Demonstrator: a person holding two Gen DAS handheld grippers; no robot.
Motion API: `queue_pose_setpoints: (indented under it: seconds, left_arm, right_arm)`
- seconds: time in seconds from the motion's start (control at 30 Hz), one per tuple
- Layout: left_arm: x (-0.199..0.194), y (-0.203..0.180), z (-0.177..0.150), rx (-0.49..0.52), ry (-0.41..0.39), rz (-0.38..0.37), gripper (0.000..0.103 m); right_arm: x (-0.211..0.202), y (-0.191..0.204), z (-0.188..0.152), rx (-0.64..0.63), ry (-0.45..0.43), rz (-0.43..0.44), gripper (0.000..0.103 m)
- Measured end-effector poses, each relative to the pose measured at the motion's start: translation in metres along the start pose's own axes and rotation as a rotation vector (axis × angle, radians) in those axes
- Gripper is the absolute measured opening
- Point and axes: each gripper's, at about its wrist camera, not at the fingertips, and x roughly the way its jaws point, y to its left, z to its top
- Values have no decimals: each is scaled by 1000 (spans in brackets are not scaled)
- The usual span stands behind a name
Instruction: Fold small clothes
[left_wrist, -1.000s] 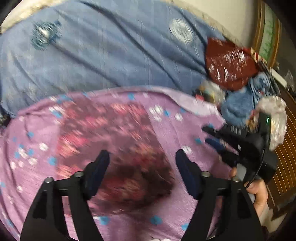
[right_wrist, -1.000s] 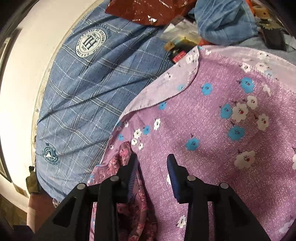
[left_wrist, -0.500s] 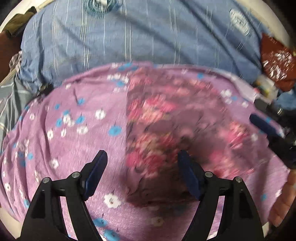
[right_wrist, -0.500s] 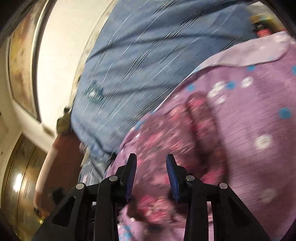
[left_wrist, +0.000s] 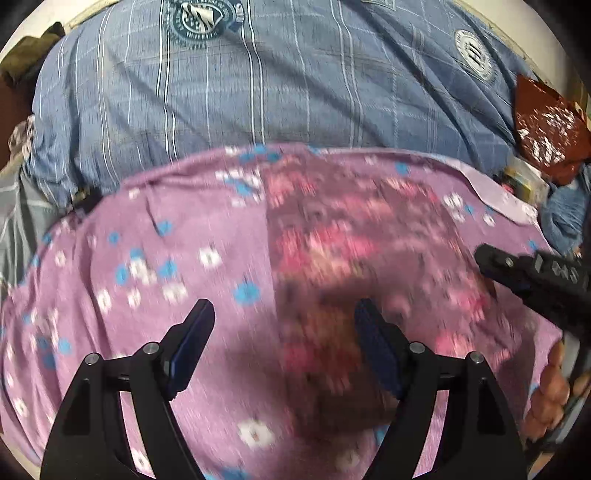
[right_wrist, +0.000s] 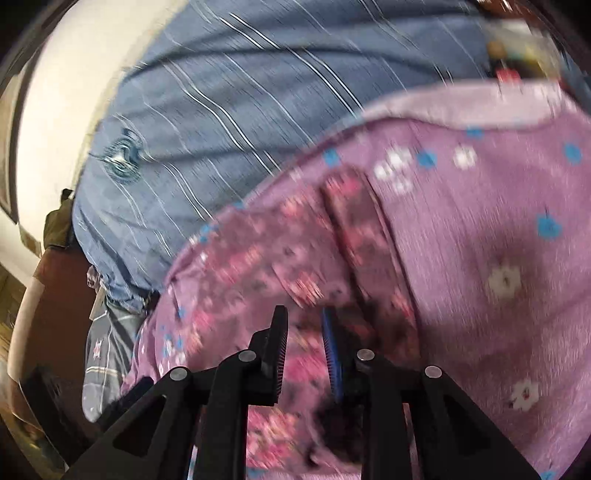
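Since a second earlier the right tool (right_wrist: 303, 345) had swung left over the pink-flowered garment (left_wrist: 354, 258).
Near, the left tool (left_wrist: 282, 334) gaped wide, holding nothing; the right tool's jaws stood narrowly apart, grip unclear. The garment lay on the purple flowered sheet (left_wrist: 122, 266); farther lay a blue plaid cover (left_wrist: 295, 85).

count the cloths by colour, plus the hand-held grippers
purple sheet: 1
pink floral garment: 1
blue plaid cover: 1
red cloth: 1
blue towel: 1
hand-held grippers: 2, left and right
total: 7
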Motion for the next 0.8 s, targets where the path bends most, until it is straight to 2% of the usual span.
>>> queue_pose_setpoints:
  seconds: [0.1, 0.2, 0.4, 0.47, 0.53, 0.67, 0.8]
  left_arm:
    - [17, 4, 27, -14, -10, 3, 79]
    - [47, 6, 49, -19, 16, 32, 79]
    - [115, 4, 80, -26, 114, 55, 79]
    - [138, 2, 81, -18, 172, 63, 80]
    - [152, 1, 79, -11, 198, 55, 85]
    - [147, 9, 79, -28, 195, 30, 87]
    - [108, 14, 68, 21, 148, 34, 87]
  right_arm:
    - [8, 5, 8, 26, -13, 28, 25]
    - [22, 7, 15, 49, -8, 1, 26]
    - [50, -8, 19, 169, 28, -33, 30]
    - [54, -8, 19, 160, 28, -45, 30]
    - [56, -5, 19, 131, 31, -60, 32]
    - [59, -5, 18, 118, 28, -58, 32]
    - [55, -4, 19, 109, 29, -44, 32]
